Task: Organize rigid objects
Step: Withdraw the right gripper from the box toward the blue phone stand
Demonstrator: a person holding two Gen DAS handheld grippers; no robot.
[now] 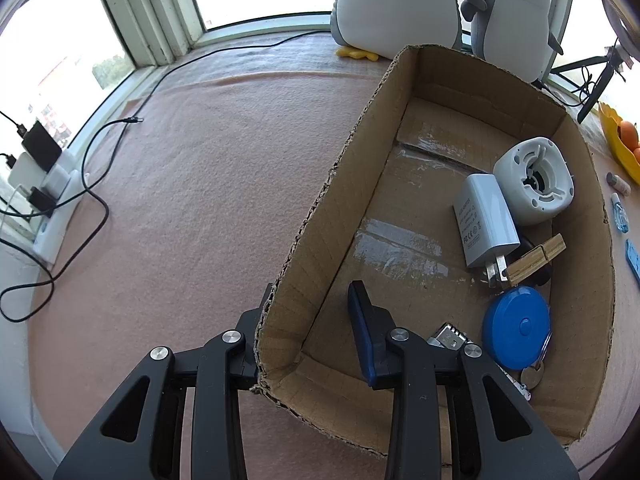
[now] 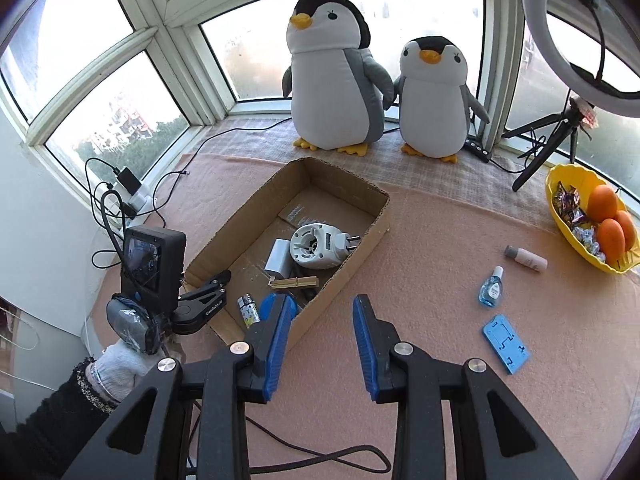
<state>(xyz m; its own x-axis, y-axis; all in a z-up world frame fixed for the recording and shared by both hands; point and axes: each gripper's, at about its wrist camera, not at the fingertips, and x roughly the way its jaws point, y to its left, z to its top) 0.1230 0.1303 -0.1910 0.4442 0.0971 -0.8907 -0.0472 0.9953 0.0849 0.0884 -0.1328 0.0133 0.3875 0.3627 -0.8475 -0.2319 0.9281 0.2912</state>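
In the left wrist view the left gripper (image 1: 312,312) fills the lower middle of the frame with its fingers (image 1: 362,320) spread apart and holding nothing: they straddle the near left wall of the cardboard box (image 1: 320,216), one finger inside and the other outside, mostly hidden behind the wall. The box lies on the pink cloth of the bench (image 1: 192,184) and reaches toward the upper right of the frame. Along its right side sit a white round plug-in device (image 1: 534,180), a white USB charger (image 1: 486,220) leaning against it, a wooden clothespin (image 1: 538,258) resting across the charger's prongs, a blue round tape measure (image 1: 516,326) just below them, and a silver lighter (image 1: 448,336) partly hidden behind the gripper. In the right wrist view the right gripper (image 2: 320,336) sits at the lower centre, its blue-padded fingers (image 2: 366,340) released with bare cloth between them, just right of the box's near corner. On the cloth to the right of the frame, outside the box, lie a blue phone stand (image 2: 506,342), a small blue bottle (image 2: 491,288) and a small pink bottle (image 2: 526,258), well apart from the box. A yellow bowl (image 2: 560,216) of oranges stands at the right edge, and two plush penguins (image 2: 336,76) stand by the window at the top
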